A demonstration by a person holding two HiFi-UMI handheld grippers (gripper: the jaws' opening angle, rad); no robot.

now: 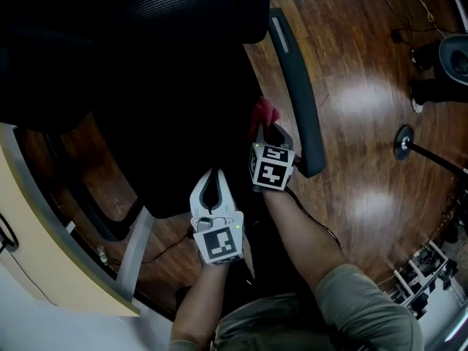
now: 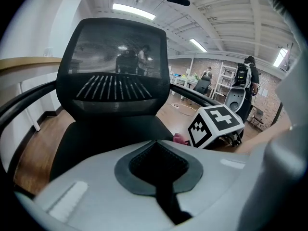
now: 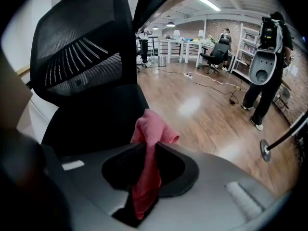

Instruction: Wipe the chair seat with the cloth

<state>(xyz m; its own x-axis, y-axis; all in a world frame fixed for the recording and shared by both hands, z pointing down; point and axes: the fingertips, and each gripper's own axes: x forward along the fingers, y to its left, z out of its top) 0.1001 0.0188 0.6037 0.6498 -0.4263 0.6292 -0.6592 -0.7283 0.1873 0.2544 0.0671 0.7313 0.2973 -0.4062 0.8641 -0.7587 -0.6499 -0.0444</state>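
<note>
**Pink cloth (image 3: 147,138) held at the right edge of the seat (image 1: 183,115)**

Pink fabric is pinched between the jaws of the right gripper (image 1: 269,129). A bunched fold stands beyond the tips, so that cloth rather than plastic would meet the seat. It sits just inside the armrest (image 1: 300,86), a likely start for a stroke across. Contact with the seat cannot be confirmed. The left gripper (image 1: 213,175), jaws pressed together and empty, hangs near the seat front, apparently kept clear of the wiping path.

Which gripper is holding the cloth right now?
The right gripper: its jaws are pinched on the pink cloth. The left gripper has its jaws together with nothing between them.
</note>
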